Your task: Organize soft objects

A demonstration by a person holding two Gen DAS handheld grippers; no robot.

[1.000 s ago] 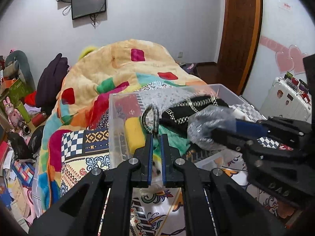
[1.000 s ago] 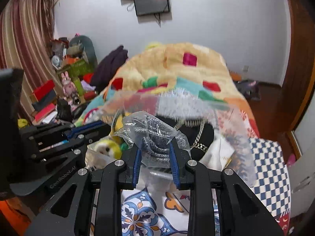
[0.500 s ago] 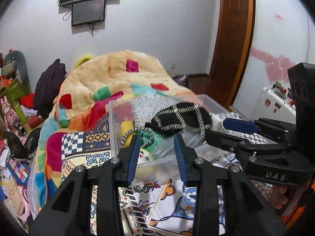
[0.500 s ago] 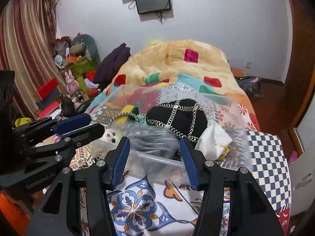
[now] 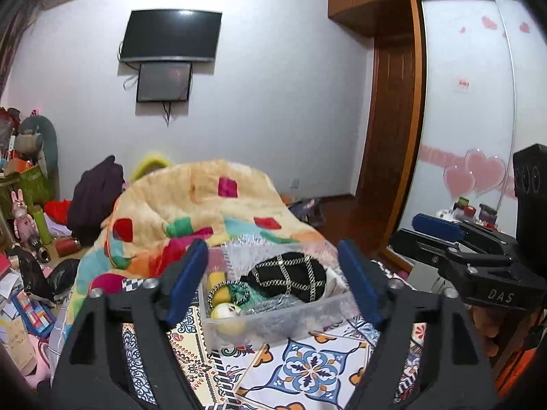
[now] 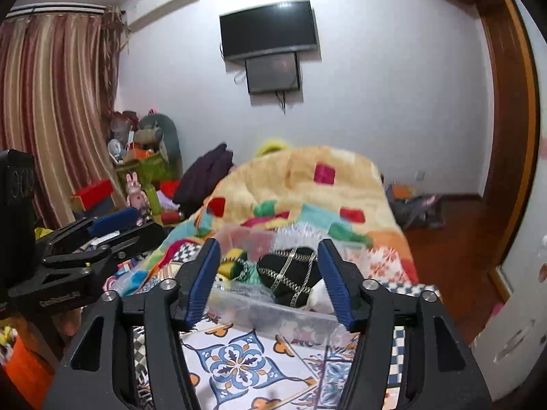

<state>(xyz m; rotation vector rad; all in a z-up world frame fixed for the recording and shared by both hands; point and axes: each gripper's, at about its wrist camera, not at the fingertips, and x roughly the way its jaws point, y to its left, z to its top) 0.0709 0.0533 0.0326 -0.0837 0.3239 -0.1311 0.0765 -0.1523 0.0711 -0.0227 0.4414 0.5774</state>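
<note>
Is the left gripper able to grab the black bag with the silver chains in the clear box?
Probably yes. The left gripper is open and empty, the clear plastic box has no lid, and the black bag with silver chains lies on top of the pile, uncovered. It would need to reach forward over the near wall.

a home bedroom: quilted bed (image 5: pixel 191 201), wall tv (image 5: pixel 170 39), wardrobe (image 5: pixel 465 109), curtains (image 6: pixel 51 112).

Clear plastic bin (image 5: pixel 273 324) showing a black pouch with silver chain lattice (image 5: pixel 289 278), a yellow roll (image 5: pixel 218 285) and green fabric (image 5: pixel 254 295); cream blanket (image 5: pixel 191 201) displaying red, green and pink squares; bedsheet (image 5: pixel 307 372) showing blue-orange tile motifs.
</note>
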